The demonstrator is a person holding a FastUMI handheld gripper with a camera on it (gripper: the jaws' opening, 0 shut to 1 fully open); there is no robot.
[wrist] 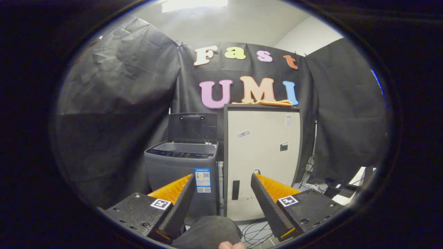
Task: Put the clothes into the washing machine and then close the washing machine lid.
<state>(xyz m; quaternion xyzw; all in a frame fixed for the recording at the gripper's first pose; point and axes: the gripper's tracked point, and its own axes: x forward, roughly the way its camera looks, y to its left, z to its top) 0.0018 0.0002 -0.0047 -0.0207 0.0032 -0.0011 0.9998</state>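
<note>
A dark grey top-loading washing machine point(183, 166) stands against the booth wall, well beyond my fingers and a little left of them. Its lid point(192, 126) is raised upright at the back, so the tub is open. An orange-yellow cloth point(268, 102) lies flat on top of a tall cream cabinet point(262, 159) right beside the washer. My gripper point(221, 183) is open, fingers wide apart with nothing between them, held some way back from both.
A person's dark sleeve point(207, 233) shows low down between the fingers. Cables point(258, 235) trail on the floor in front of the cabinet. More cables and dark boxes point(341, 190) lie on the floor at the right.
</note>
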